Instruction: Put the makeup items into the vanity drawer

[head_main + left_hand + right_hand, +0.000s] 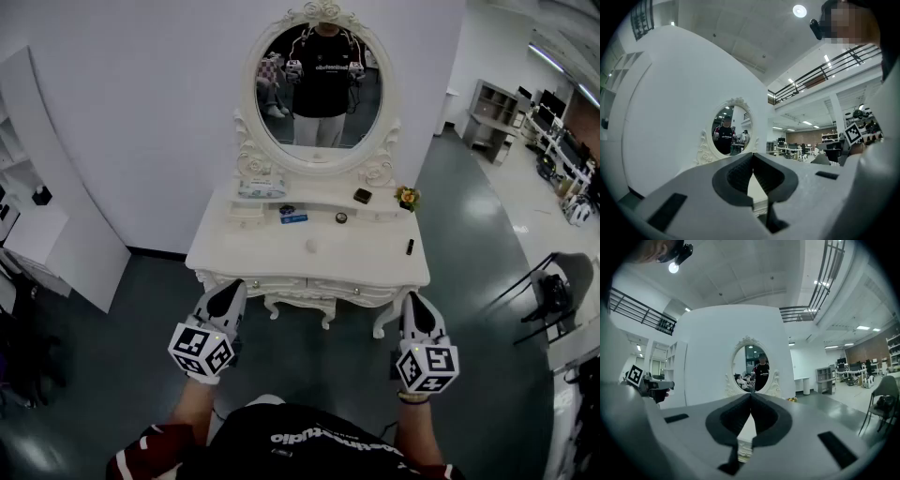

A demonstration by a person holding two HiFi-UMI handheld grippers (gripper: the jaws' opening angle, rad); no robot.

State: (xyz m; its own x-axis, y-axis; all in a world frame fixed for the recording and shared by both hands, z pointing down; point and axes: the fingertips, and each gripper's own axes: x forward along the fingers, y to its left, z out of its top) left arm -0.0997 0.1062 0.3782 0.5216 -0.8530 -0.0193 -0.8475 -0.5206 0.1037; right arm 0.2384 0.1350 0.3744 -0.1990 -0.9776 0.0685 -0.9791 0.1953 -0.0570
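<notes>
Grey floor [487, 244] under the rig. I read the left hand-held gripper [228, 291] and right hand-held gripper [415, 302] as both closed with nothing between the jaws, short of the shut vanity drawer [281, 285]. On the white surface [375, 267] sit a black tube [410, 247], a small round case [341, 217] and a blue item [293, 217]. An oval mirror [319, 84] stands behind.
</notes>
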